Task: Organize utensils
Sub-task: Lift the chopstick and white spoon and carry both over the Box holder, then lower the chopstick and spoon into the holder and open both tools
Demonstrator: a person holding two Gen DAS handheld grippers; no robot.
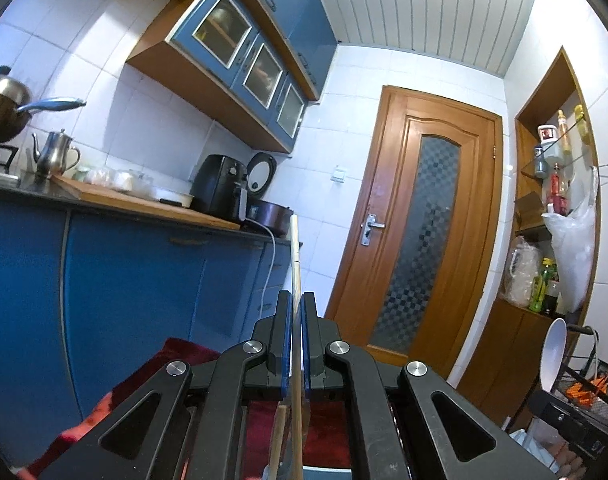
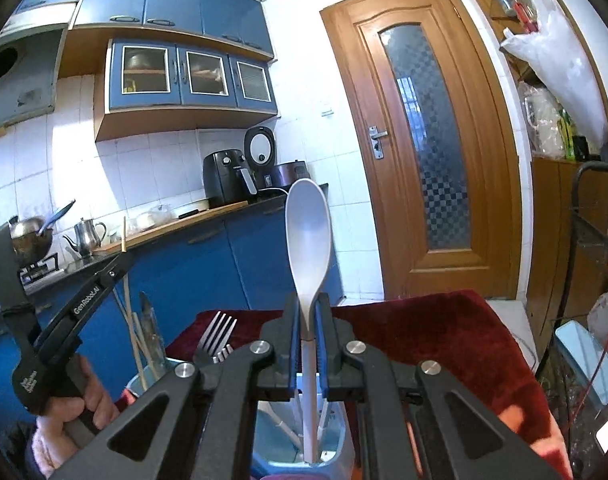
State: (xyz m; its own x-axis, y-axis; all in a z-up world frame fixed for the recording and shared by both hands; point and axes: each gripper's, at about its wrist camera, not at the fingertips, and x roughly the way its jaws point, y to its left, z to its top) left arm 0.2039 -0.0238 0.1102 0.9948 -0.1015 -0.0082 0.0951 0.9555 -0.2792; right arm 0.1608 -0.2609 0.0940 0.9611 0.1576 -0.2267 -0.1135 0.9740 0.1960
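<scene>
Over the blue holder (image 2: 304,456), right gripper (image 2: 309,320) pinches the white spoon (image 2: 308,224), left gripper (image 1: 296,320) a chopstick (image 1: 295,256); lower both straight, release only once seated.

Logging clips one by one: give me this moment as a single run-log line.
left tool: shut on chopstick | right tool: shut on white spoon, handle in utensil holder | forks in left cup
</scene>
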